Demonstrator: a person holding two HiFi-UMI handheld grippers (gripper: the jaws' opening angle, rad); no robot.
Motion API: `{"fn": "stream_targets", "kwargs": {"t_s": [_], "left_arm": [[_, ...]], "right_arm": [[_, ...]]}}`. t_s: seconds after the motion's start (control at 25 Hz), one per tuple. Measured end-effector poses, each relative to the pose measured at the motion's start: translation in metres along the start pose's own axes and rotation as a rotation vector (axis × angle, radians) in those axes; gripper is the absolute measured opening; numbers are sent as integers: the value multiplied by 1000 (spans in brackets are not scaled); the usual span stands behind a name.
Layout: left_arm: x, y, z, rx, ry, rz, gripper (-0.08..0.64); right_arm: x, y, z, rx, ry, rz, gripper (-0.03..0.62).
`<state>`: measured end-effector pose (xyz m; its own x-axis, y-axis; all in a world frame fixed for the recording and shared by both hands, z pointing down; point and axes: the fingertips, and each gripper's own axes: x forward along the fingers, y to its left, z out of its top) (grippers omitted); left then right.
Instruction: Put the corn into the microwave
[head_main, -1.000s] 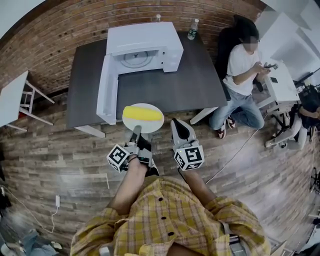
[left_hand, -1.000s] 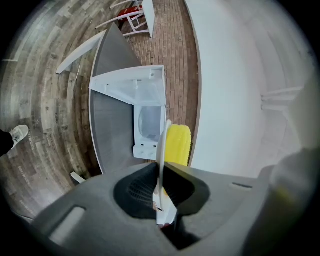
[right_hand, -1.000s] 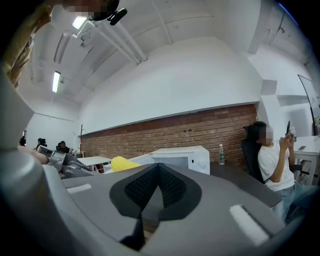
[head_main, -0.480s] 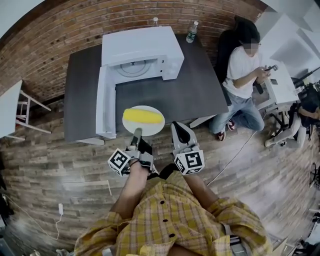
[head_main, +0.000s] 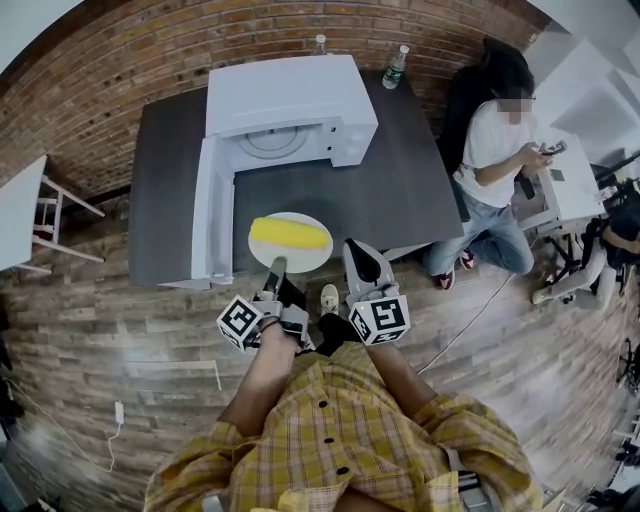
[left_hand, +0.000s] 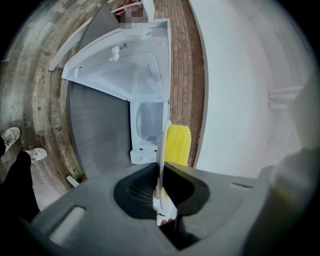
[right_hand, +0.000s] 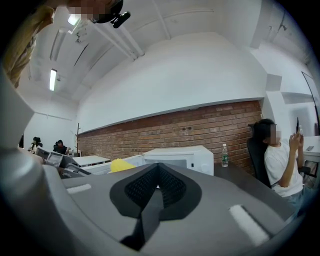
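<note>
Here, corn (head_main: 290, 234) on plate (head_main: 303, 261), left gripper (head_main: 277, 264) clamping its rim, right gripper (head_main: 358, 252) closed, microwave (head_main: 285, 95) open.

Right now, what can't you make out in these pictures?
- Inside of the microwave: in the head view its own roof hides everything but the front of the glass tray.
- Corn: in the left gripper view the plate, seen edge-on, covers part of it. In the right gripper view only a yellow tip shows over the right gripper.
- Bottle label: too small in the head view.
</note>
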<state>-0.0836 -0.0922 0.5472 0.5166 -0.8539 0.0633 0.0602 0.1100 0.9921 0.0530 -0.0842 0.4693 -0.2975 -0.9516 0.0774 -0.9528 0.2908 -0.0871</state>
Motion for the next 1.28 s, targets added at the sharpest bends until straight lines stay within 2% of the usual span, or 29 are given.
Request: {"fn": "stream_targets", "kwargs": {"t_s": [0.16,0.32,0.48,0.6,1.0,1.28], "left_arm": [[18,3,9,24,-18,21,26],[42,-5,18,-18,-64,-17,26],[63,-4,25,9,-82,-4,26],[78,-7,28,-13,-100,-12,26],[113,9,48,-18,-160,34,26],[134,19,58,2,-169,62,26]], "right_arm": [[25,-11,1,7,-2,23,6],[49,-20,5,-1,-10,57,6],[70,-33,7,-2,-6,79,6],[86,-42,9,-2,-3,96,6],[122,-60,2,12,15,136,6],[142,-70,-1,27,18,141,6]]}}
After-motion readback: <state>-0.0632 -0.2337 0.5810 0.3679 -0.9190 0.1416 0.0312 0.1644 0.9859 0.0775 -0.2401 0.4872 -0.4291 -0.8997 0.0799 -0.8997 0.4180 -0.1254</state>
